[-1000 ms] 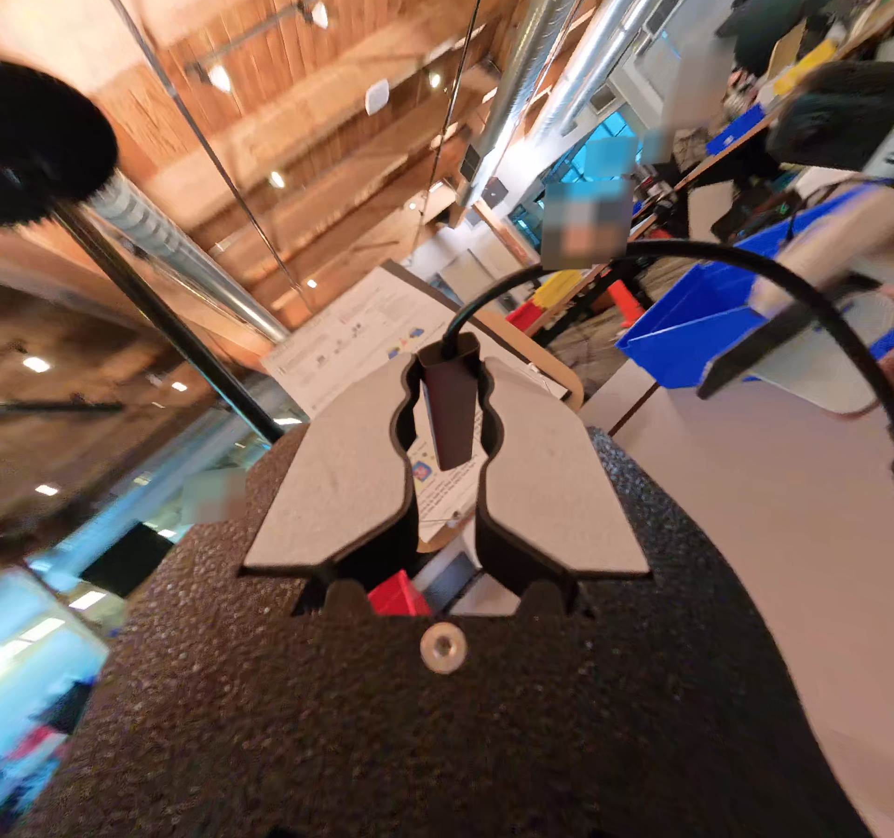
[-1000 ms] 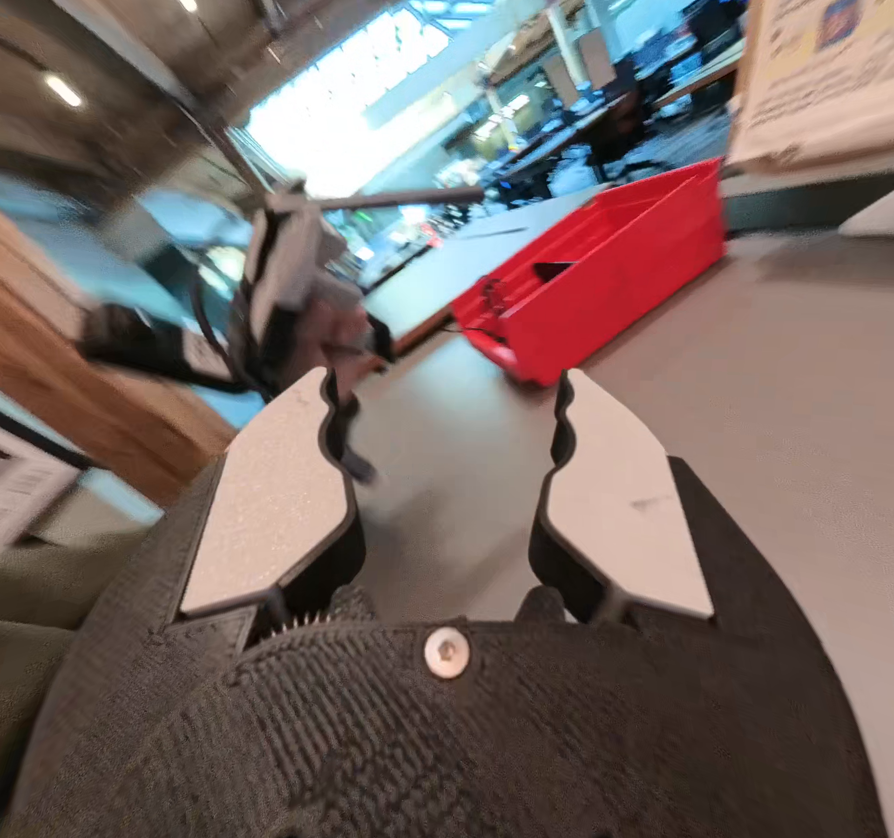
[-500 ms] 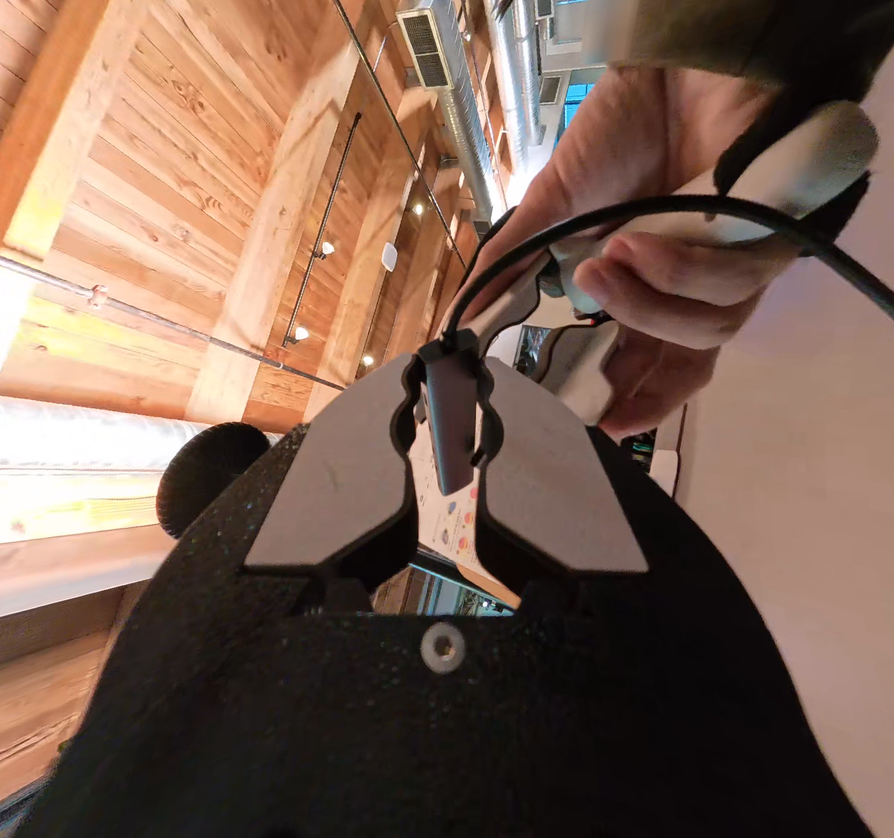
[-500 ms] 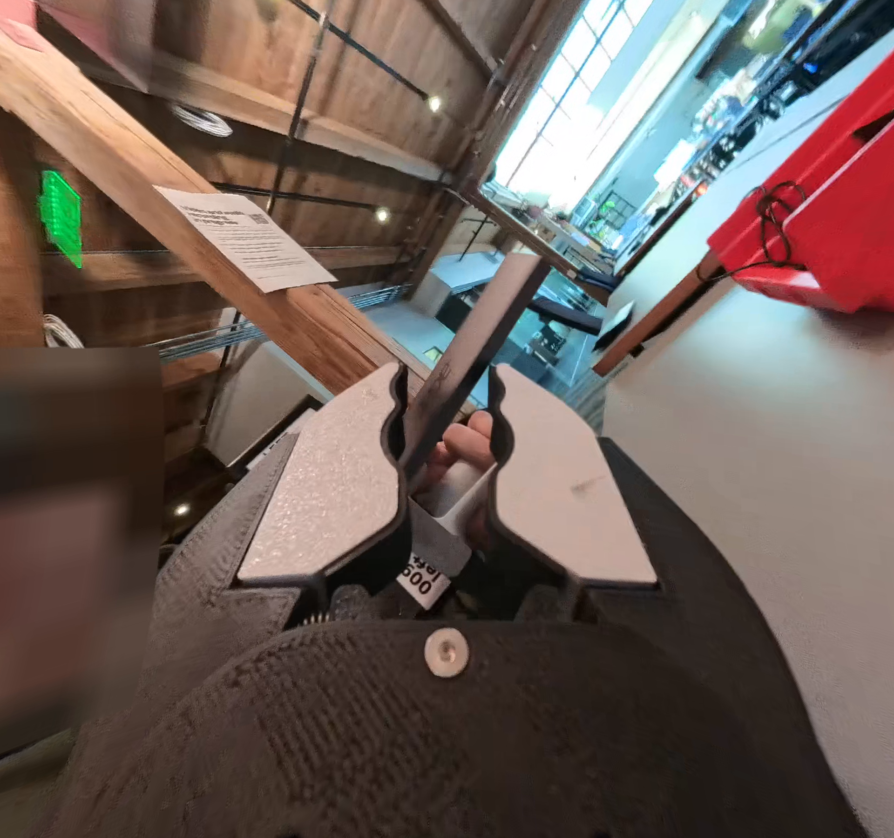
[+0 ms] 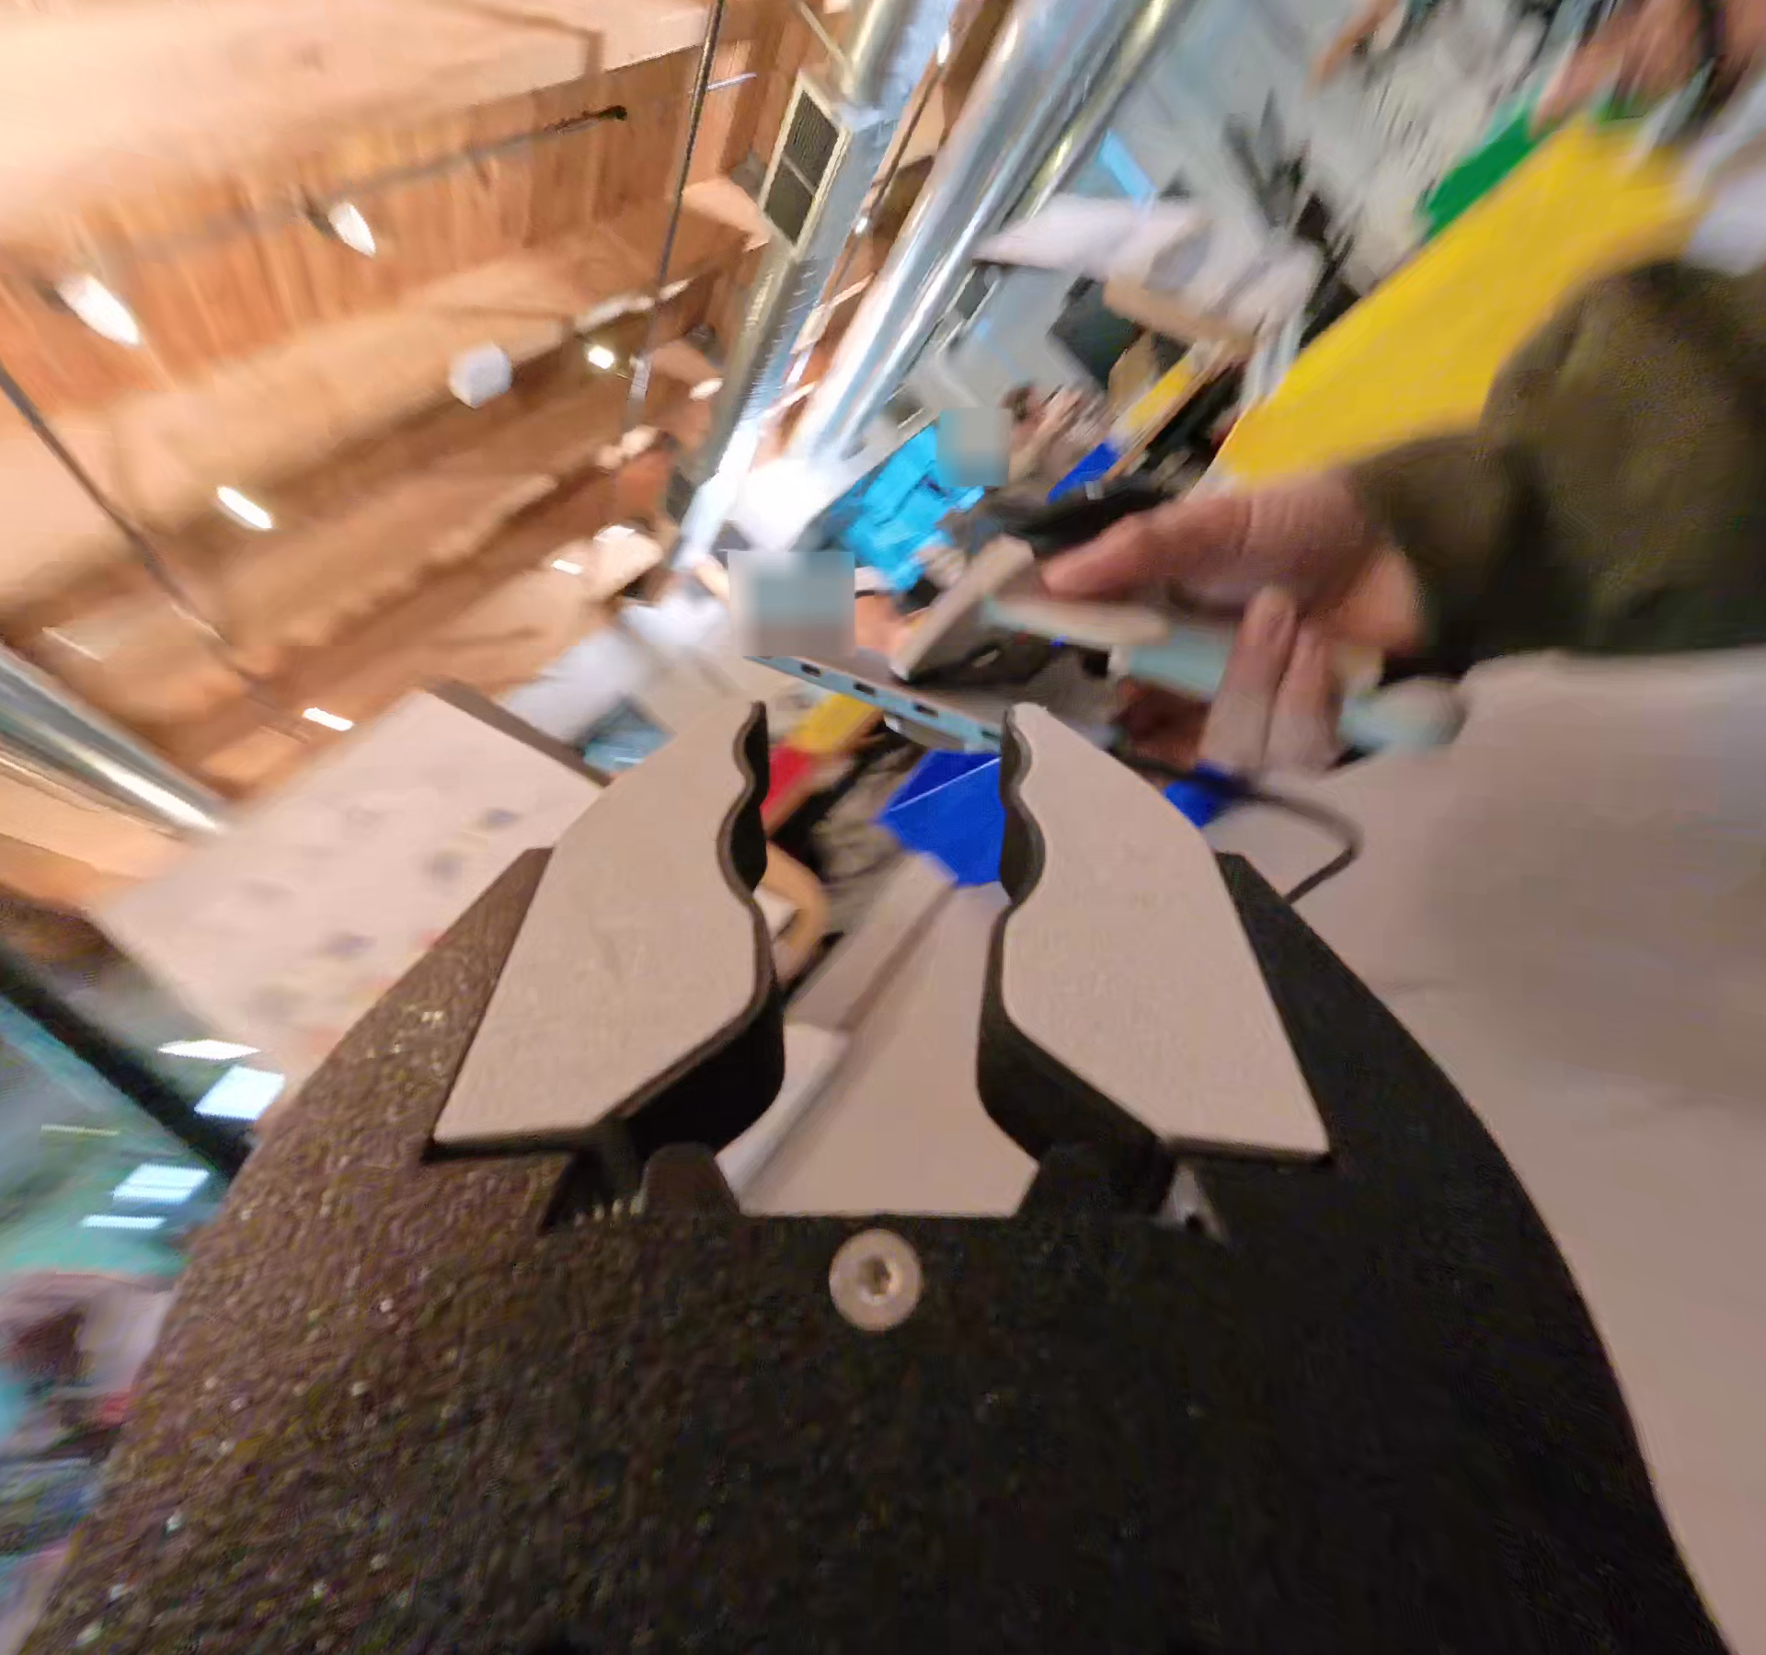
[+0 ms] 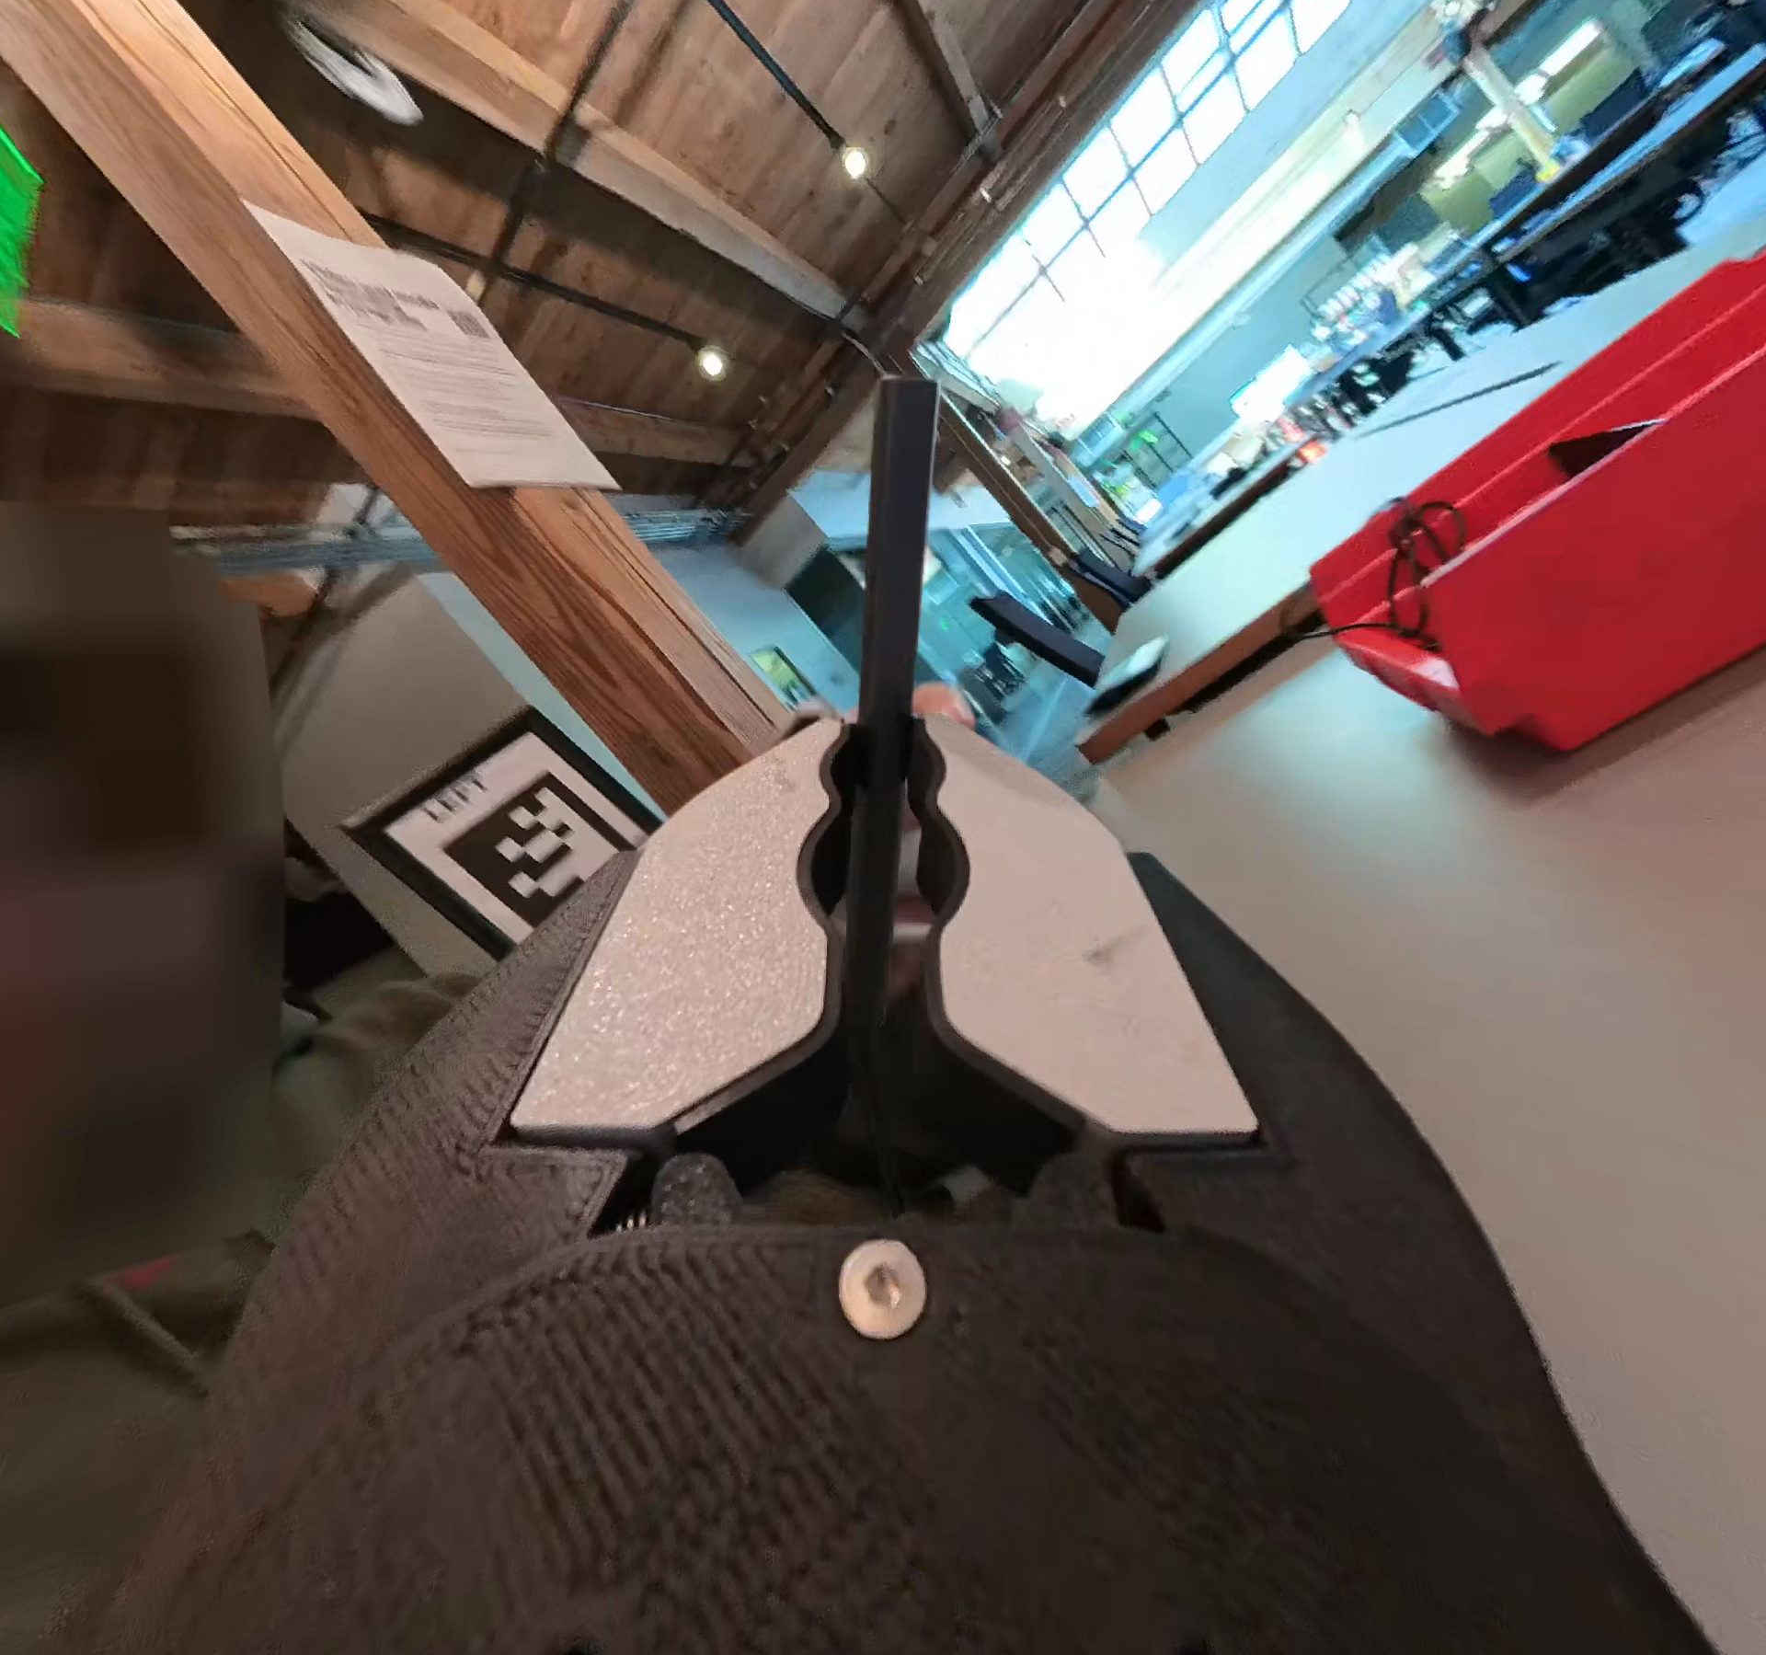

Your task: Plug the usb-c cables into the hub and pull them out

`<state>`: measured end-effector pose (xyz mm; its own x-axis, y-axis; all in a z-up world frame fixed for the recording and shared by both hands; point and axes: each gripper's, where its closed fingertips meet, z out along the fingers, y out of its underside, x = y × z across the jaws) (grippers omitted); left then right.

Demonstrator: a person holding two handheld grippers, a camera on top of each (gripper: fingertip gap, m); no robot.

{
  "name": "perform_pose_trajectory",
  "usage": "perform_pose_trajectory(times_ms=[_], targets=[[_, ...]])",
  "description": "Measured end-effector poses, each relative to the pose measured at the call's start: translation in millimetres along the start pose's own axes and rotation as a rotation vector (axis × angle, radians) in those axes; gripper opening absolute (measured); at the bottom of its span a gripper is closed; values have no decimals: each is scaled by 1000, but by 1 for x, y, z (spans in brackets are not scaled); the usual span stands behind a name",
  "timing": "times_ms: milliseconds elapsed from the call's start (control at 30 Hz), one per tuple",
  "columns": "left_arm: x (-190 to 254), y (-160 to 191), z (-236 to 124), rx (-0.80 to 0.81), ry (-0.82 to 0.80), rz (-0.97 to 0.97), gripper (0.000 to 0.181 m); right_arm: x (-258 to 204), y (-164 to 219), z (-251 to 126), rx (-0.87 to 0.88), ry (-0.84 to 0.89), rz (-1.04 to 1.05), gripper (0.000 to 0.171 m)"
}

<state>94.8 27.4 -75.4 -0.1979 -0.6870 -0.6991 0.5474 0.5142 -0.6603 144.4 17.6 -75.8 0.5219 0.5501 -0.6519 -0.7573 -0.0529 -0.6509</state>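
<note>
My left gripper (image 5: 884,730) is open and empty, raised off the grey table (image 5: 1577,1036). Just beyond its fingertips hangs the hub (image 5: 860,701), a thin grey-blue slab with a row of ports along its edge. My right gripper (image 5: 965,606), in a person's hand (image 5: 1271,558), holds it there. In the right wrist view my right gripper (image 6: 884,735) is shut on the hub (image 6: 898,510), which shows edge-on as a dark upright strip. A black cable (image 5: 1328,835) loops on the table below. The left wrist view is blurred.
A red bin (image 6: 1577,596) with a black cable on its rim stands on the table (image 6: 1433,940) to the right. A blue bin (image 5: 941,811) lies ahead of the left gripper. A wooden post (image 6: 535,558) with a paper sheet stands to the left.
My left gripper held the hub; my right gripper closed on it. The left gripper has now opened, let go and drawn back. The right gripper holds the hub more upright.
</note>
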Motion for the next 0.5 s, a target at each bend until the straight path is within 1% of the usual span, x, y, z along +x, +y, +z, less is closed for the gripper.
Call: perform_pose_trajectory(times_ms=[67,133,167,200,233,267,367,433,500], targets=[[-14,-1,0,11,68,-365,46,1,11,-5,-103,24,-53,10],[-28,14,2,-65,88,-721,48,3,30,-2,-241,63,-132,10],[-28,22,2,-109,114,-867,55,5,43,1,-332,95,-189,10],[-24,24,2,-118,177,-986,57,7,57,4,-425,123,-247,10],[-20,25,1,-123,227,-1078,50,8,69,7,-505,144,-298,10],[-16,28,0,-133,257,-1136,46,8,79,11,-559,157,-338,10],[-2,30,-3,-154,351,-1194,31,15,87,19,-608,217,-378,10],[2,27,-6,-164,398,-1209,13,21,87,18,-606,245,-393,10],[3,29,-5,-185,393,-1199,11,25,86,18,-586,258,-385,10]])
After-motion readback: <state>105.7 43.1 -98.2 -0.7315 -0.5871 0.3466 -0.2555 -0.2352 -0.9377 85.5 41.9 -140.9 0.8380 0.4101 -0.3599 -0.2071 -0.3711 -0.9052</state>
